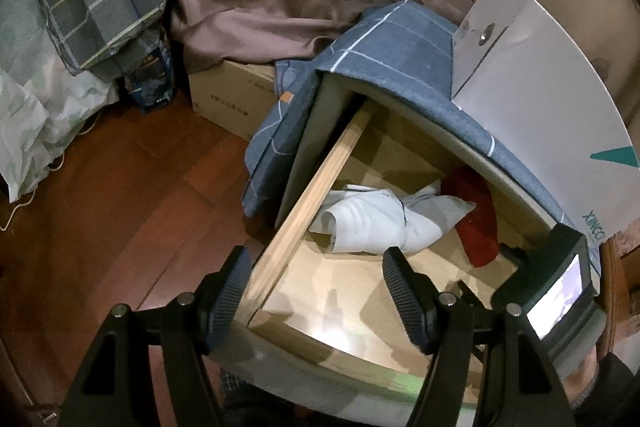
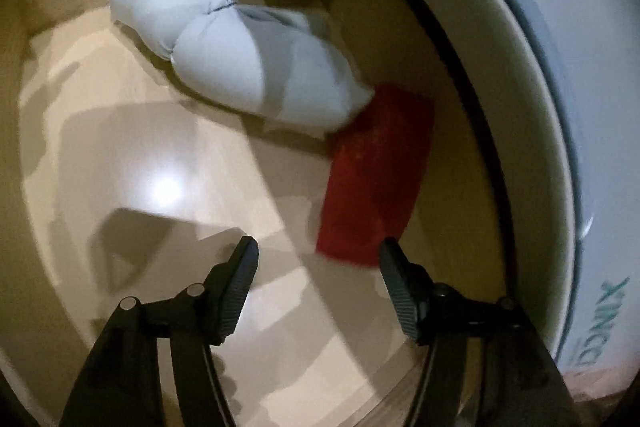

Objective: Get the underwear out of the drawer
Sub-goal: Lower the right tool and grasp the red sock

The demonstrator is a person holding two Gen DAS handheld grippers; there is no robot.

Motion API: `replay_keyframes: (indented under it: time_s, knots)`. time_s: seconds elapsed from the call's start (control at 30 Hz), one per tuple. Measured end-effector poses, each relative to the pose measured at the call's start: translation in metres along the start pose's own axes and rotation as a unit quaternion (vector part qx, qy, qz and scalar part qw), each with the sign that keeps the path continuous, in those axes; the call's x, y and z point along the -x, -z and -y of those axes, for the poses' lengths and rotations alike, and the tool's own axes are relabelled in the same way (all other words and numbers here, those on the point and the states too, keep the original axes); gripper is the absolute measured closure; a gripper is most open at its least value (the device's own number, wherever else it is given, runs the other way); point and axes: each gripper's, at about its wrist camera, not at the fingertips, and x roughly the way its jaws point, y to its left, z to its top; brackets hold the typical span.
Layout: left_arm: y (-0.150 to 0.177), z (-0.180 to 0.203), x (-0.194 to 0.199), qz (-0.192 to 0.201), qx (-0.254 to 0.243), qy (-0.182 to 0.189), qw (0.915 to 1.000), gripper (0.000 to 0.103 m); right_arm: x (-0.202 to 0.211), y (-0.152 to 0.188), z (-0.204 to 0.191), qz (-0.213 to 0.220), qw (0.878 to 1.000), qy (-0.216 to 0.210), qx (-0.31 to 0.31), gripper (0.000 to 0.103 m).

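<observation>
Drawer (image 1: 288, 227): pulled open from a cabinet draped with a blue checked cloth (image 1: 384, 39); its pale floor is largely bare.
Progress: judged early. The opening is done, but both garments lie inside and neither is lifted.
White underwear (image 2: 256, 75): a soft, crumpled bundle pinched at its middle, lying toward the back of the drawer and touching the red piece.
Red underwear (image 2: 376, 175): a flat, folded rectangle beside the right wall, nearest the right gripper.
Right gripper (image 2: 318, 247): inside the drawer, jaws spread and empty, one fingertip at the near edge of the red piece; contact cannot be told.
Left gripper (image 1: 316, 259): jaws spread and empty, straddling the drawer's left wall at its front corner.
Remaining: grasp a garment and lift it clear of the drawer.
</observation>
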Motion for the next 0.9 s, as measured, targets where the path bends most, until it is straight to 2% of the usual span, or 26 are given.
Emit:
replay_keyframes:
  time_s: [0.23, 0.4, 0.57, 0.7, 0.77, 0.9]
  knots:
    - [-0.001, 0.000, -0.001, -0.002, -0.002, 0.002, 1.0000, 0.033, -0.018, -0.004, -0.003, 0.025, 0.998, 0.061, -0.003, 0.059]
    - [-0.001, -0.001, 0.000, -0.004, -0.001, 0.005, 1.0000, 0.033, -0.021, 0.018, -0.027, 0.035, 0.993, 0.110, 0.020, 0.060]
    - [-0.002, 0.000, 0.001, -0.002, -0.004, 0.002, 1.0000, 0.033, -0.033, 0.008, -0.036, 0.037, 0.986, 0.158, 0.036, 0.060]
    - [-0.002, 0.001, 0.000, -0.002, -0.005, 0.001, 1.0000, 0.033, -0.041, 0.008, -0.037, 0.037, 0.985, 0.164, 0.033, 0.063]
    - [-0.002, 0.001, -0.001, -0.002, -0.004, 0.001, 1.0000, 0.033, -0.048, 0.005, -0.038, 0.028, 0.985, 0.163, 0.044, 0.077]
    - [-0.001, 0.001, -0.001, -0.002, -0.004, 0.000, 1.0000, 0.033, -0.062, 0.004, -0.030, 0.016, 0.988, 0.151, 0.038, 0.081]
